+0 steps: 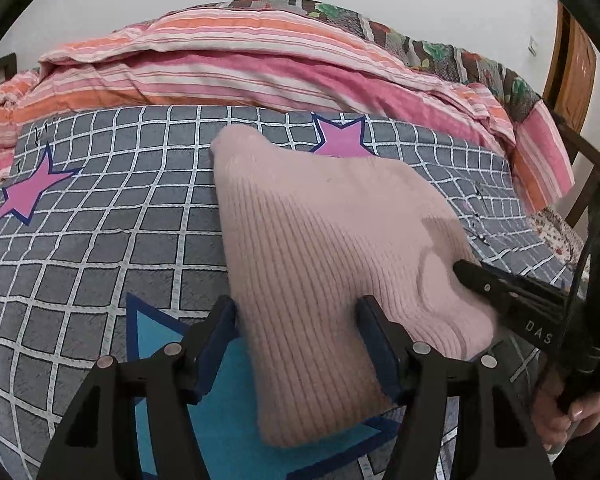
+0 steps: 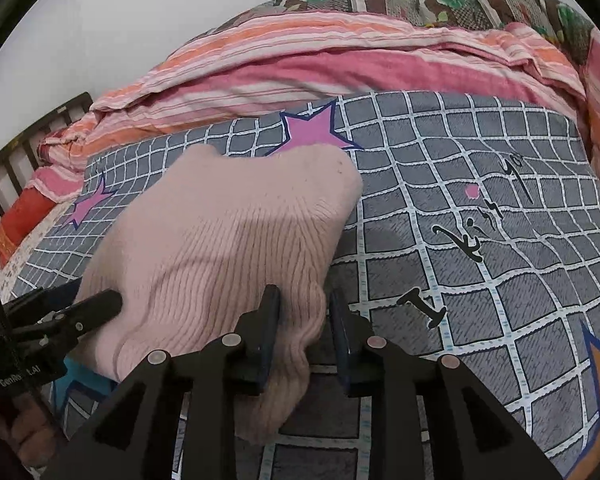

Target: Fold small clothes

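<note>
We see one pink knit top lying folded on the bed, on the grey checked cover with stars. On the left, our left tool is spread wide, with the near left edge of the top sitting between its fingers, not squeezed yet. On the right, our right tool is also spread, with the near right corner bunched between its fingers. We think the top is soft, light and floppy, so it will sag and stretch. We would pinch it at the near corners. We count one top and two tools.
</note>
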`<state>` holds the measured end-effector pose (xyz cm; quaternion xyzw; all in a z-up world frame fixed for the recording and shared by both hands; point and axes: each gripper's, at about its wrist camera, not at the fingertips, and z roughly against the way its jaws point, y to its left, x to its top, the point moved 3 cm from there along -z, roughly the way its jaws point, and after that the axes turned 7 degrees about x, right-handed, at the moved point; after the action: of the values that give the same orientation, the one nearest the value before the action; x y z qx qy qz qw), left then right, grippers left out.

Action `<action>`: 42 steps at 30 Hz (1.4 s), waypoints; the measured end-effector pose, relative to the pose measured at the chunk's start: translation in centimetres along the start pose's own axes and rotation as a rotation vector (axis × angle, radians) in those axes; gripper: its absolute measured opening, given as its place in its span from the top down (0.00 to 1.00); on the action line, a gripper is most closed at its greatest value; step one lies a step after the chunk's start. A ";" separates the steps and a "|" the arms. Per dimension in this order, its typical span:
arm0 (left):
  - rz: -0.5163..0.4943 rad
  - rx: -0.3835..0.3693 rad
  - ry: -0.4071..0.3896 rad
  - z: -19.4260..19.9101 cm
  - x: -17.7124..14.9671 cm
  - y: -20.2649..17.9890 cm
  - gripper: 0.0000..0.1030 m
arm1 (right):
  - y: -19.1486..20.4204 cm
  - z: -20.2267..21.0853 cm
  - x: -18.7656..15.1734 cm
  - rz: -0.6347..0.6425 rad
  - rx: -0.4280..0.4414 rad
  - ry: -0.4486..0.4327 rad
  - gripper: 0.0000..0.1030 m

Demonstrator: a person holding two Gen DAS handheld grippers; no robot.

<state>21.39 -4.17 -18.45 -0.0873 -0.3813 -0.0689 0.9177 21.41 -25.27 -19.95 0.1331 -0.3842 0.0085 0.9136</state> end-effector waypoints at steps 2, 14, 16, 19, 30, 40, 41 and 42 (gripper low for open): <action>0.001 0.007 -0.011 0.2 0.1 0.1 0.37 | -0.2 0.0 0.1 -0.011 0.014 0.002 0.77; -0.001 0.005 0.016 0.0 -0.5 0.0 0.37 | -0.2 1.1 -0.2 -0.005 0.000 0.009 0.73; -0.002 0.003 0.024 0.2 -0.6 0.1 0.37 | -0.2 1.2 -0.3 -0.014 -0.001 0.009 0.72; -0.012 0.011 0.041 0.8 -0.7 0.2 0.37 | 0.1 1.6 -0.5 -0.015 -0.016 0.011 0.68; 0.017 0.099 0.021 5.9 -0.1 0.6 0.39 | 0.9 5.8 -0.5 -0.039 -0.099 0.061 0.61; 0.012 0.173 -0.073 15.0 0.6 -0.1 0.23 | 3.8 14.4 -1.0 -0.019 -0.126 -0.008 0.24; 0.012 0.177 -0.080 15.7 0.7 -0.2 0.22 | 4.0 15.1 -1.0 -0.017 -0.126 -0.022 0.18; 0.013 0.178 -0.087 16.5 0.7 -0.2 0.22 | 4.3 16.1 -1.2 -0.016 -0.125 -0.036 0.16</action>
<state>10.55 -0.94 -6.48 -0.0108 -0.4248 -0.0248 0.9049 8.85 -25.06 -8.99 0.0791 -0.3992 -0.0251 0.9131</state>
